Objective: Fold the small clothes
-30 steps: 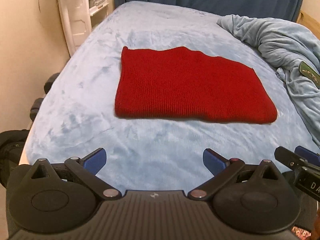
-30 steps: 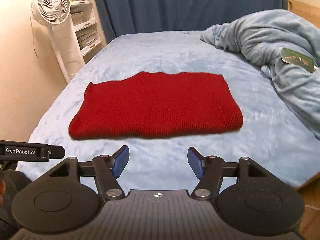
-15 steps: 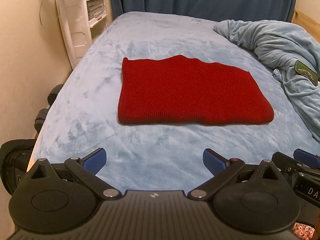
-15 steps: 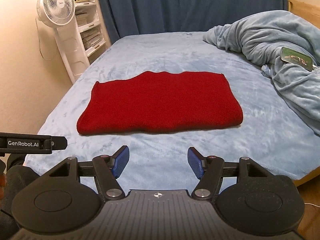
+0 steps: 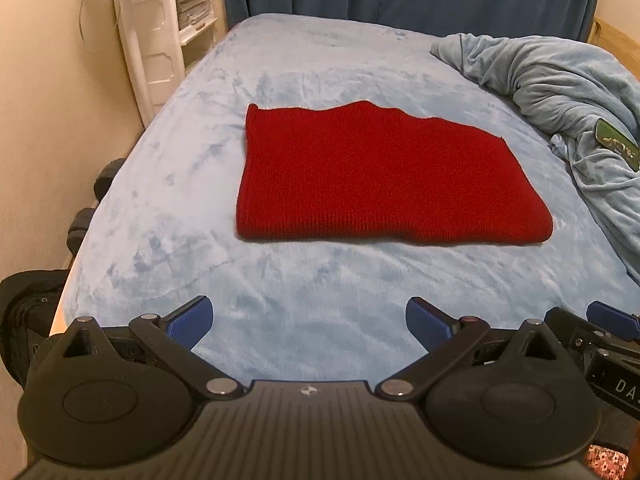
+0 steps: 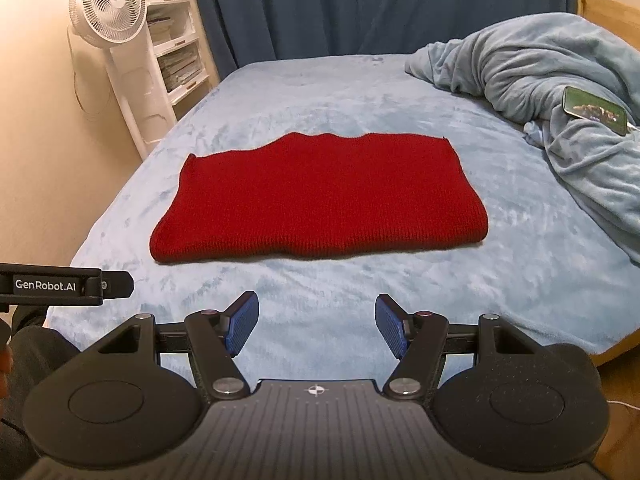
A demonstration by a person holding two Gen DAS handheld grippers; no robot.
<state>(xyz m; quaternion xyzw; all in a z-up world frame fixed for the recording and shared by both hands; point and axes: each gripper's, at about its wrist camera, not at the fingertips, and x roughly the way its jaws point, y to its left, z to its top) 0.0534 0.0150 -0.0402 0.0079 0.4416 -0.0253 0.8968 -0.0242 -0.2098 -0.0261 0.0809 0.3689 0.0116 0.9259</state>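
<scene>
The left gripper (image 5: 308, 322) tilts downward over the near edge of the bed (image 5: 304, 280), its two blue fingers (image 5: 188, 322) spread wide apart with only the pale blue cover between them, gripping nothing. The right gripper (image 6: 317, 326) leans down at a similar slant just beside it, its two blue fingers (image 6: 242, 322) also parted, though less widely, and empty. One red knitted garment (image 5: 380, 180) lies flat and folded into a rectangle ahead of both pairs of fingers, well beyond the tips and touching neither; from the left gripper it sits ahead and slightly toward the right finger, from the right gripper ahead and a little toward the left finger (image 6: 320, 200). One crumpled light blue blanket (image 6: 552, 92) is heaped further off past the right fingers, and one phone (image 6: 594, 109) with a lit screen rests on it. One white standing fan (image 6: 108, 4) stands beyond the left fingers by the wall, in front of one white shelf unit (image 6: 176, 40) stacked with papers. One dark blue curtain (image 6: 360, 8) hangs behind the far end of the bed
</scene>
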